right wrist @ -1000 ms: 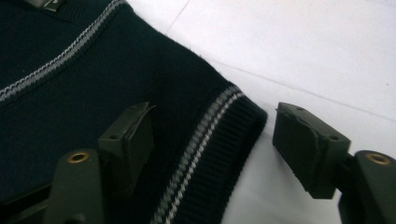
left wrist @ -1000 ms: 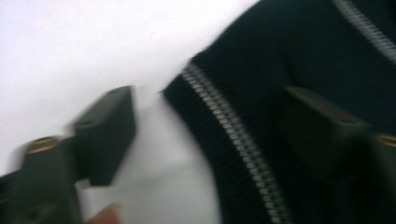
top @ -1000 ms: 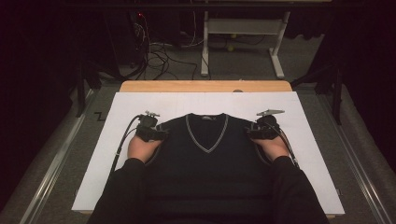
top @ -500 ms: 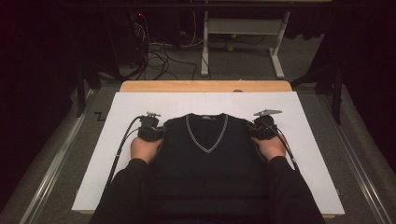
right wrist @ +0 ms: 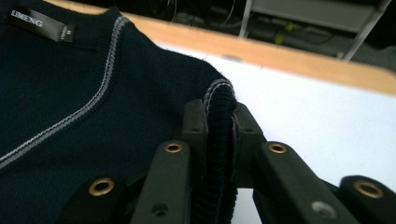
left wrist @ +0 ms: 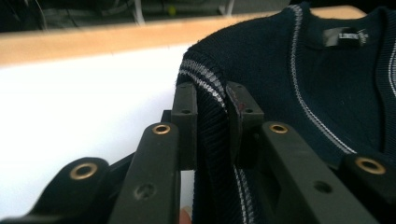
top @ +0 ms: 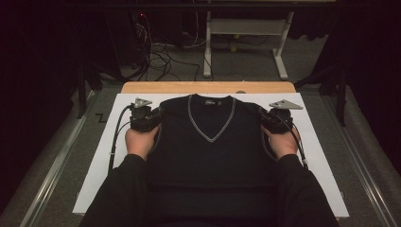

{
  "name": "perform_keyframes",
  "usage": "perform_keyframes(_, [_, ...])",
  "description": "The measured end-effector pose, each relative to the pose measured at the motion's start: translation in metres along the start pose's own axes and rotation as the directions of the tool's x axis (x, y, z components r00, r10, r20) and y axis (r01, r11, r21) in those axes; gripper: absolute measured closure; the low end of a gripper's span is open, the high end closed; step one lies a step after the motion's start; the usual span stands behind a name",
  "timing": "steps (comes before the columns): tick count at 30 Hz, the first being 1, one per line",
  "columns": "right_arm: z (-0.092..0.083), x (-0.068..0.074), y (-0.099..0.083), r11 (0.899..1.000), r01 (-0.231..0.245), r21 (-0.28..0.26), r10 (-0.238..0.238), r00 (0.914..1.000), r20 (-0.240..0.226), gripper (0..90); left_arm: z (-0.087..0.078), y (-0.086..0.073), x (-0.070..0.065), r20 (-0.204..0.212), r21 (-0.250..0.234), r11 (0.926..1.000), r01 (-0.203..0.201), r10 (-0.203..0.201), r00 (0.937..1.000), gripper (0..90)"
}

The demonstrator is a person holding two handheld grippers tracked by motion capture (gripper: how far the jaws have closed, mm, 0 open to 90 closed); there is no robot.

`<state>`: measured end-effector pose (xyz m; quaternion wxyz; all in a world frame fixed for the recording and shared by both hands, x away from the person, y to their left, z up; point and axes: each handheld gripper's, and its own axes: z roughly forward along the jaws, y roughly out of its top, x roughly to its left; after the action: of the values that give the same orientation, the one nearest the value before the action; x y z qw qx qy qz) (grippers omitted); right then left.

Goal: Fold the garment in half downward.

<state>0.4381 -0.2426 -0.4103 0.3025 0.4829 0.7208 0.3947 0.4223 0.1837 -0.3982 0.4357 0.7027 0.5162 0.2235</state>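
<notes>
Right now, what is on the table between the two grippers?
The dark sleeveless sweater spans the whole stretch in the high view. The left gripper pinches one armhole edge, the right gripper the other.

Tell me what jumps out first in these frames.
A dark navy V-neck vest with grey trim lies at the middle of the white table cover. The left gripper and right gripper each pinch an armhole edge at its shoulders, ribbed trim clamped between the fingers.

Left gripper [top: 150, 115] and right gripper [top: 270, 118] level, fingers clamped, forearms parallel.
</notes>
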Motion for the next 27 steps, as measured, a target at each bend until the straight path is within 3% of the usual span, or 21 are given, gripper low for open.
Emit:
perform_keyframes(3, [-0.01,-0.001,0.011,0.998,0.014,-0.066,-0.014,0.9999,0.003,80.0,-0.009,0.012,-0.001,0.018,-0.055,0.9984,-0.009,0.01,0.9998,72.0])
perform_keyframes(7, [-0.018,-0.003,0.023,0.993,0.008,-0.119,-0.007,0.9999,0.012,80.0,-0.018,0.028,0.0,0.012,-0.096,0.9953,-0.018,0.019,0.9998,72.0])
perform_keyframes(14, [-0.034,0.005,0.042,0.975,0.034,-0.218,-0.028,0.9991,0.033,80.0,-0.034,0.046,-0.005,0.008,-0.157,0.9871,-0.031,0.032,0.9994,72.0])
perform_keyframes(20, [-0.039,0.007,0.048,0.973,0.057,-0.223,-0.055,0.9983,0.019,79.9,-0.032,0.04,-0.003,0.03,-0.135,0.9904,-0.032,0.037,0.9989,71.9])
perform_keyframes(27, [-0.04,0.009,0.03,0.981,0.058,-0.187,-0.063,0.9978,-0.019,79.9,-0.035,0.009,-0.002,0.083,-0.11,0.9939,-0.007,0.017,0.9964,71.4])
